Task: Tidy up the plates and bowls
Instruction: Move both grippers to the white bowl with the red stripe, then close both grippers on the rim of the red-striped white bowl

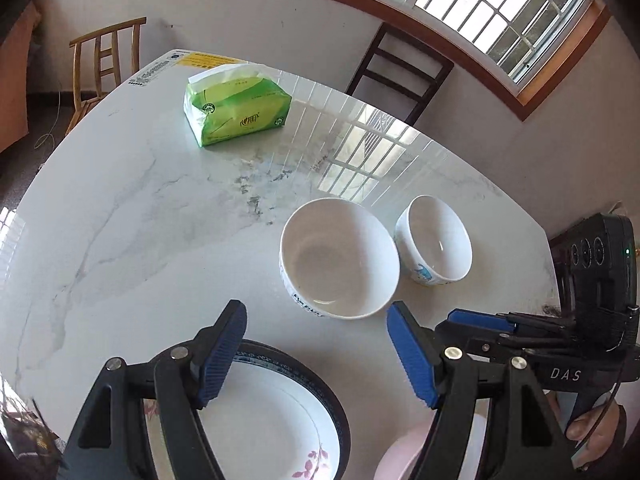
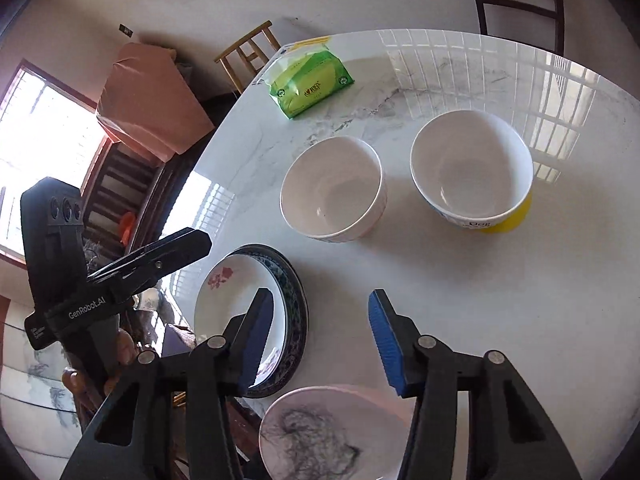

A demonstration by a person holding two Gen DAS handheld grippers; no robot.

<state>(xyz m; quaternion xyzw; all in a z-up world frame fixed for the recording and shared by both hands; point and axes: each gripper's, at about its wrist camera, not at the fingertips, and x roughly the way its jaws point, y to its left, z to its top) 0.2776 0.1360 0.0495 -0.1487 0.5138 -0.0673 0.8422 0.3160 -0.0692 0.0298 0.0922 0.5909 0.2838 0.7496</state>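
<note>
The left gripper (image 1: 316, 350) hung with its blue-padded jaws spread and nothing between them, above the near edge of the white marble-patterned table (image 1: 132, 220). The right gripper (image 2: 316, 344) also stood with a clear gap between its pads, pinching nothing.

Taking the green tissue pack (image 1: 236, 110) as landmark: the large white ceramic bowl with dark lettering on its side (image 1: 340, 258) sat well nearer the person than the pack, and the smaller white bowl with a blue print (image 1: 434, 240) stood just beside it, apart from it. Nearer still from the pack lay a white plate with a pink blossom sprig (image 1: 276, 420), resting in a dark blue-rimmed plate (image 2: 296, 300) beneath it. A pale pink plate with a grey ink-like pattern (image 2: 320, 436) lay near that stack, closest to the table edge.

The step in hand was probably a first reach for a plate or bowl, so little of the sorting looked done. To do it well, a gripper would likely have to come at a rim with one pad inside and one outside, since the glazed surfaces looked slippery. The pink plate probably belonged on the stack, and the small bowl inside the large one. Both bowls looked empty, clean and upright, which would favour nesting them gently.
</note>
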